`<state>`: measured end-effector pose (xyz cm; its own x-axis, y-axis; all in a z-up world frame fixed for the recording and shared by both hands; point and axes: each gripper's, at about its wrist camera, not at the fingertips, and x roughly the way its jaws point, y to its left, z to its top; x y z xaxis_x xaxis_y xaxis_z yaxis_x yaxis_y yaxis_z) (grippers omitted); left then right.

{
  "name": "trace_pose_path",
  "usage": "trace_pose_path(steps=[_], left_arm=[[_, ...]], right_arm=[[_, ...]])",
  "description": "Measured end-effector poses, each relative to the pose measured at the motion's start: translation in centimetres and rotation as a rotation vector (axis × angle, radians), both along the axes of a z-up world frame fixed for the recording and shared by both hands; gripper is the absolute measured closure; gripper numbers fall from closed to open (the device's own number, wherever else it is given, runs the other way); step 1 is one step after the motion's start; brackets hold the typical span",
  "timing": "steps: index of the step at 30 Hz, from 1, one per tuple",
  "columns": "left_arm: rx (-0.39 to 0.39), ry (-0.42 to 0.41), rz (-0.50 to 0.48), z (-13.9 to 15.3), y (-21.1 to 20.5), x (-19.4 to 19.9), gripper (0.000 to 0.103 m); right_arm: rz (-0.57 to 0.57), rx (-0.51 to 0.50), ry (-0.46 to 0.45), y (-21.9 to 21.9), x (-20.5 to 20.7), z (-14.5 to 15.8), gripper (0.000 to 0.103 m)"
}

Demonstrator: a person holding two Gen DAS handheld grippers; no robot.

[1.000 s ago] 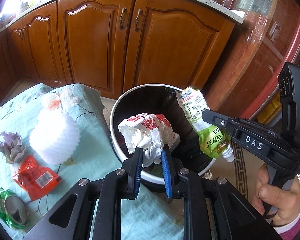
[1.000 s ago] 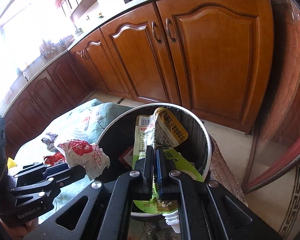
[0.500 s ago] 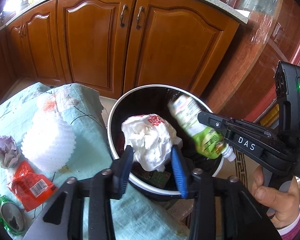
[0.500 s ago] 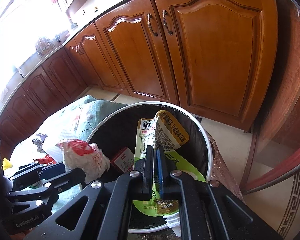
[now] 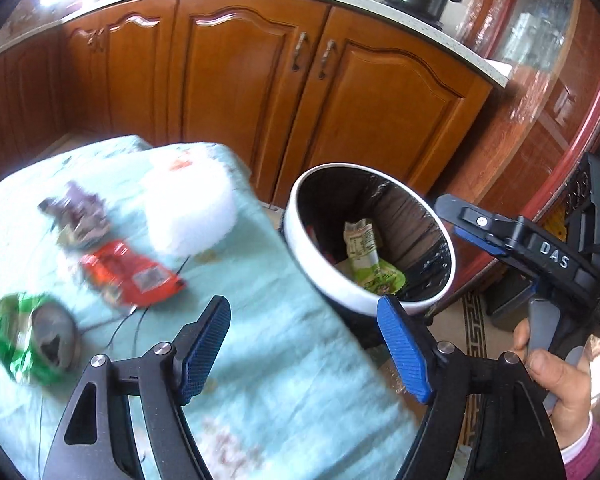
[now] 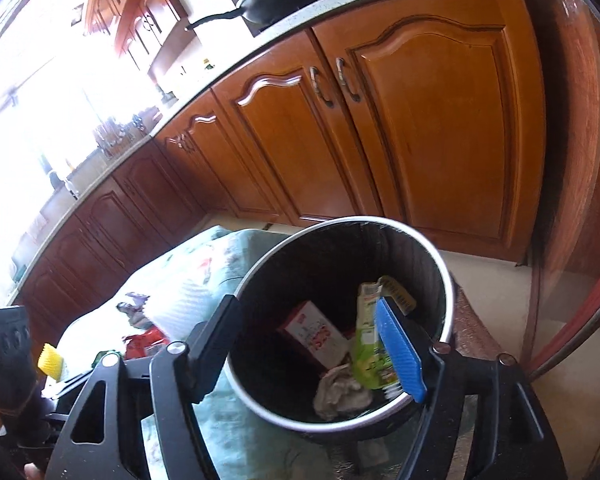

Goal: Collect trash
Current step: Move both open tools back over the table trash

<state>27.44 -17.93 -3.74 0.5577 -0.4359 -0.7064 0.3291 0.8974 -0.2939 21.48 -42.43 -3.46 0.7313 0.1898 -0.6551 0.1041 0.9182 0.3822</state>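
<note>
L gripper (image 5: 304, 344) over the cloth (image 5: 284, 380), jaws opening, nothing btwn; R gripper (image 6: 312, 344) above the bin (image 6: 446, 272), jaws opening, also empty. Just past, green pouch (image 6: 370, 354), red box (image 6: 316, 334) & crumpled wad (image 6: 340, 394) lie inside bin. Farther on cloth: green wrapper (image 5: 32, 336), red wrapper (image 5: 132, 274), purple scrap (image 5: 76, 216), white foam (image 5: 188, 212), w/ cabinets (image 5: 260, 80) behind.

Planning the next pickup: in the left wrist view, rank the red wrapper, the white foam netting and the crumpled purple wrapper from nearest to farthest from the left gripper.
1. Red wrapper, just ahead-left of the left gripper, whose jaws are opening, empty.
2. White foam netting, behind it.
3. Purple wrapper, far left; close to the netting's rank.
</note>
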Motion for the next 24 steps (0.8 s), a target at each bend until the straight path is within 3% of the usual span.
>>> trace_pose_path(steps=[5, 12, 24], left_arm=[[-0.02, 0.004, 0.068, 0.1, 3.6, -2.8, 0.028], [-0.029, -0.004, 0.161, 0.3, 8.2, -6.3, 0.028], [-0.045, 0.023, 0.297, -0.2, 14.7, -9.0, 0.027]], right_arm=[[0.041, 0.011, -0.026, 3.0, -1.6, 0.3, 0.022], [0.115, 0.021, -0.028, 7.2, -2.9, -0.1, 0.02], [0.206, 0.022, 0.012, 13.0, -4.4, -2.2, 0.019]])
